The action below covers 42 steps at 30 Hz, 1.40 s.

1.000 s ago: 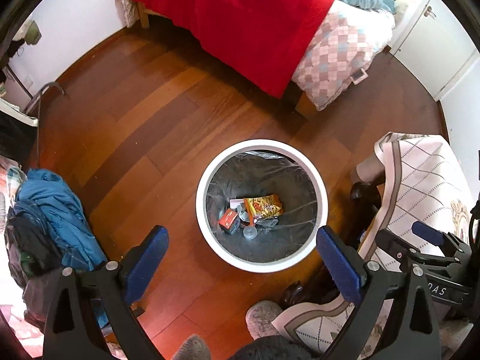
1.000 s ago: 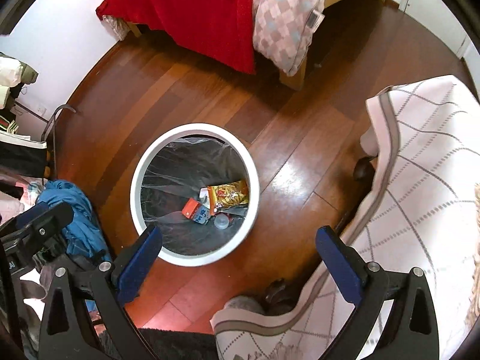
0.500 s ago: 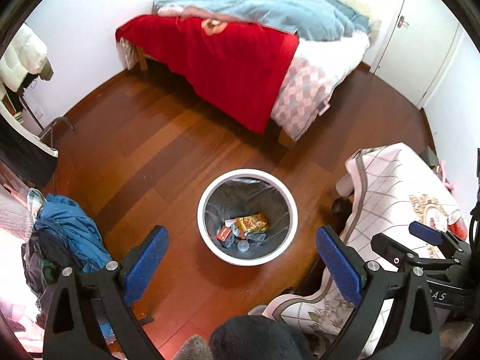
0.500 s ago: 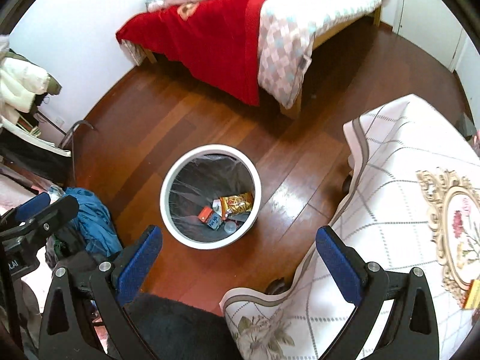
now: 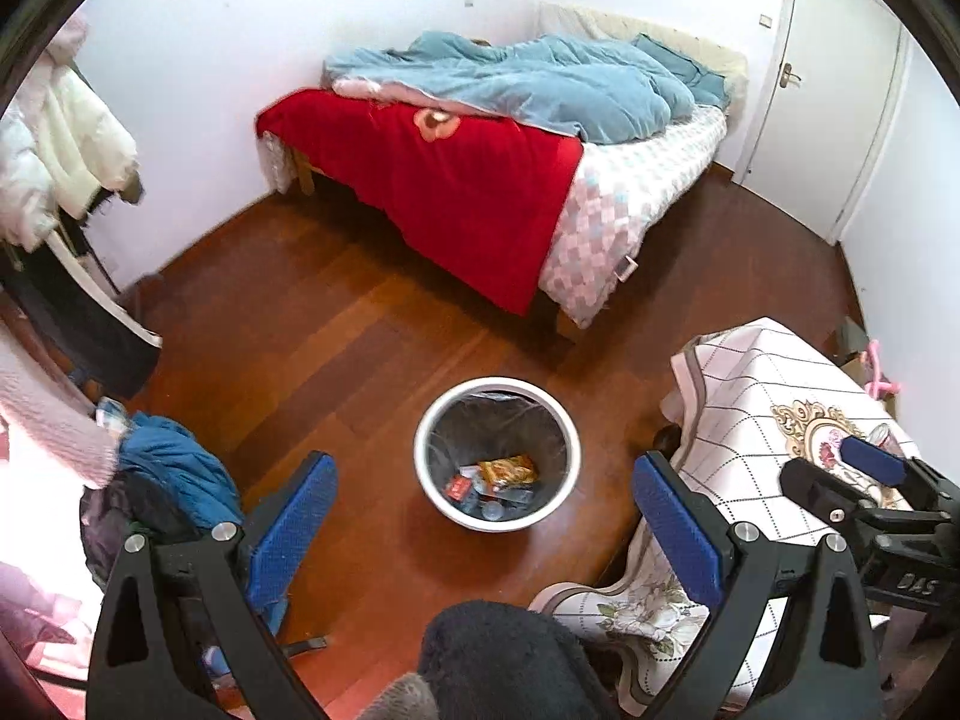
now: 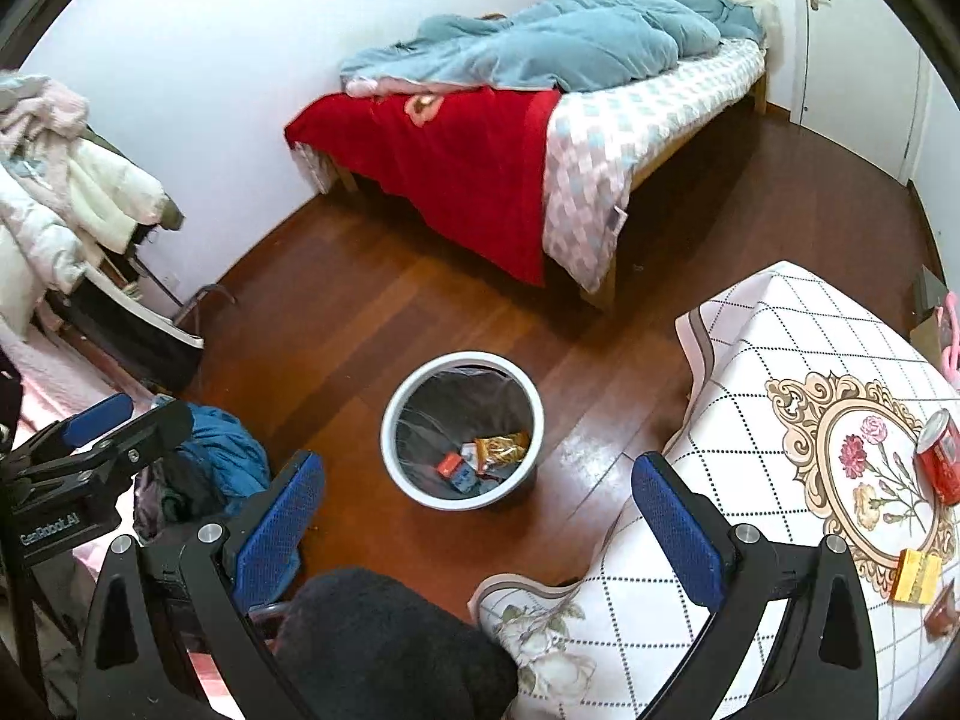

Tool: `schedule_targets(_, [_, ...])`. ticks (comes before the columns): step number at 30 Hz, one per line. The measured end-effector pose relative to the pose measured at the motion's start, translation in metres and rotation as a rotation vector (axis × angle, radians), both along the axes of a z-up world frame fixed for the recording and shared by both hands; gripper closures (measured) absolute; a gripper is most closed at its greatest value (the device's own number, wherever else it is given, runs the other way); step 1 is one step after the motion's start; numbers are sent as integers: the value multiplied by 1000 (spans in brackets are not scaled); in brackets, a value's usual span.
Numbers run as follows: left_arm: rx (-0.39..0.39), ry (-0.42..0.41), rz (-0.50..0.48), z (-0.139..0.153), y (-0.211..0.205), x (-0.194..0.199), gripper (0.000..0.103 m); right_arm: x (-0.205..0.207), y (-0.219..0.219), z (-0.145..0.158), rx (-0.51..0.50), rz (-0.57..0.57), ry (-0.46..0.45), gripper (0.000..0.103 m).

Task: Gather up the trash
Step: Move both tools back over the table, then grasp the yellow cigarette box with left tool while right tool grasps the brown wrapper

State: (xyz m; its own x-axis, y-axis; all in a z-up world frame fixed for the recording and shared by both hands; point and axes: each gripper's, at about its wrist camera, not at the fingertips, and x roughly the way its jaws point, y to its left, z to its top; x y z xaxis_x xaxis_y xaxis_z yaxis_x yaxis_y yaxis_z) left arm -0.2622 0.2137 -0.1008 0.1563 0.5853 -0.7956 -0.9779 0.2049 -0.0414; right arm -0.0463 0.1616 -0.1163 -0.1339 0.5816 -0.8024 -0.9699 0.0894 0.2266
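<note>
Round white bin [image 5: 497, 454], dark plastic liner, crinkly wrappers [image 5: 507, 470] inside, on glossy wood floor [image 5: 312, 348]. Left tongs [image 5: 483, 507] and right tongs [image 6: 477, 501] both released, empty, above bin.

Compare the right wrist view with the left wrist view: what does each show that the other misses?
Only the right wrist view shows the red can and the yellow packet on the tablecloth, plus the left gripper's body at its left edge. Only the left wrist view shows the door handle clearly and the right gripper's body at its right edge. Both share the white bin with wrappers inside, the bed with the red blanket, and open, empty left gripper and right gripper.
</note>
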Motion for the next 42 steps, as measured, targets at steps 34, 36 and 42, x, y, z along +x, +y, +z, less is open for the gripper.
schedule_targets(34, [-71, 365, -799, -174, -197, 475, 2, 425, -286, -137, -507, -508, -163, 0])
schedule_targets(36, [-57, 390, -825, -177, -198, 489, 3, 443, -273, -149, -533, -456, -200, 0])
schedule_targets(42, [-53, 405, -923, -177, -193, 515, 3, 476, -249, -181, -593, -374, -177, 3])
